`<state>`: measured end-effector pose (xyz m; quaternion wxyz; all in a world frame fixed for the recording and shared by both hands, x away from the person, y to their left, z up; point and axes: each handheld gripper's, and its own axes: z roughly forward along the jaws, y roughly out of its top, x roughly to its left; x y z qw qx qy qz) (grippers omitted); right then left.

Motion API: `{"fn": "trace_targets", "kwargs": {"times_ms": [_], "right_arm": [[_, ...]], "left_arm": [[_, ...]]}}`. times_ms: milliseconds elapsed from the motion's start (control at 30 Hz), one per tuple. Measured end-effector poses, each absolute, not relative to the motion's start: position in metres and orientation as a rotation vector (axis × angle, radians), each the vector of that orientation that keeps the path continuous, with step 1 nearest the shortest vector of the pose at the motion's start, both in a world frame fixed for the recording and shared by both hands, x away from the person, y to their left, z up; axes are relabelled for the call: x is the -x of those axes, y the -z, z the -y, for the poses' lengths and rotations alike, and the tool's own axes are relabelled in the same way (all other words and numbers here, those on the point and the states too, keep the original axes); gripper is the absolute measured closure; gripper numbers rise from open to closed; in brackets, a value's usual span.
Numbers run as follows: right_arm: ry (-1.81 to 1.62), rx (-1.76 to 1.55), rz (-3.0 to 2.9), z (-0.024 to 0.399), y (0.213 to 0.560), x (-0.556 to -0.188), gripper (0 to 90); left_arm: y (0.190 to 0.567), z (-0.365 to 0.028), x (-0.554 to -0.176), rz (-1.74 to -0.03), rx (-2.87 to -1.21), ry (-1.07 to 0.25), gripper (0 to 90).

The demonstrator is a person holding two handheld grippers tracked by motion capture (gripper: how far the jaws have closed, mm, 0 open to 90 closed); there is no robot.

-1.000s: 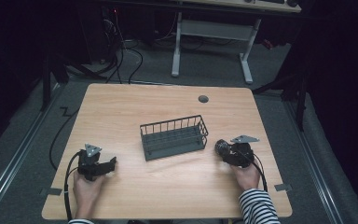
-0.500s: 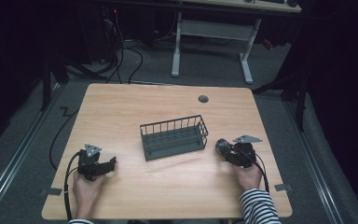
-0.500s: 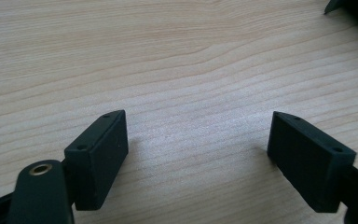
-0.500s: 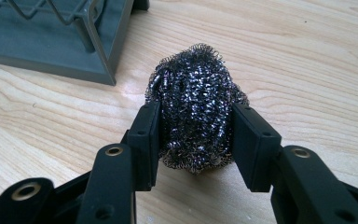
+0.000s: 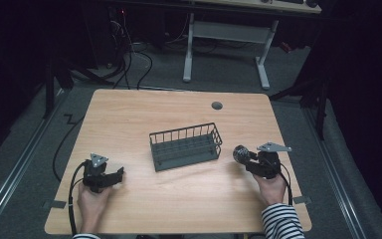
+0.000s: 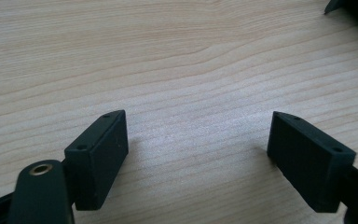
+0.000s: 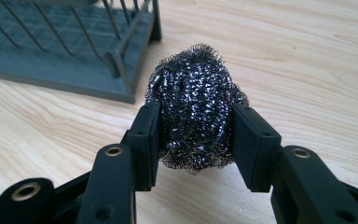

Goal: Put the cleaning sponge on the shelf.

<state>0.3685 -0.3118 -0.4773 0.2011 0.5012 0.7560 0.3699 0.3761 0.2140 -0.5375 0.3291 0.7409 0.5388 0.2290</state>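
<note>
– What's the surface like?

– A light wooden table (image 5: 179, 209) with a clear grain and rounded corners. Near its far edge sits a small round grey cable port (image 5: 217, 105). A dark wire basket (image 5: 185, 146) stands about mid-table, set at a slight angle.

– And the room around it?

– Dim. The floor is grey carpet, with black cables (image 5: 129, 59) trailing across it behind the table. Farther back stands a desk frame with white legs (image 5: 226, 35); what lies on top of it is too dark and cropped for me to say.

– The left gripper?

– The left gripper (image 5: 110, 178) rests at the near left of the table, held by the person's left hand (image 5: 92, 201). Its jaws stand wide apart, with nothing but bare wood between them in the left gripper view.

– And the right?

– The right gripper (image 5: 242, 158) sits near the table's right edge, in the right hand (image 5: 270, 189), which comes out of a striped sleeve (image 5: 284, 221). Its jaws are clamped on a steel wool scrubber (image 7: 195, 122), pressing it from both sides. The scrubber is just beside the basket's right end, outside it, and seems to be at or barely above the tabletop.
</note>
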Motion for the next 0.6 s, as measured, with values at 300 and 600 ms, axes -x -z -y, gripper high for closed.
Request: {"fn": "trace_targets", "kwargs": {"times_ms": [300,600], "right_arm": [[-1.137,-1.347,-2.117,0.309,0.446,-0.364,56.0],[-1.155,-1.23,-2.148,0.292,0.415,-0.367,55.9]], "left_arm": [[0.538,-0.214,-0.376,-1.411,-1.937,-0.599,21.0],[0.538,-0.214,-0.376,-1.409,-1.936,-0.599,21.5]]}}
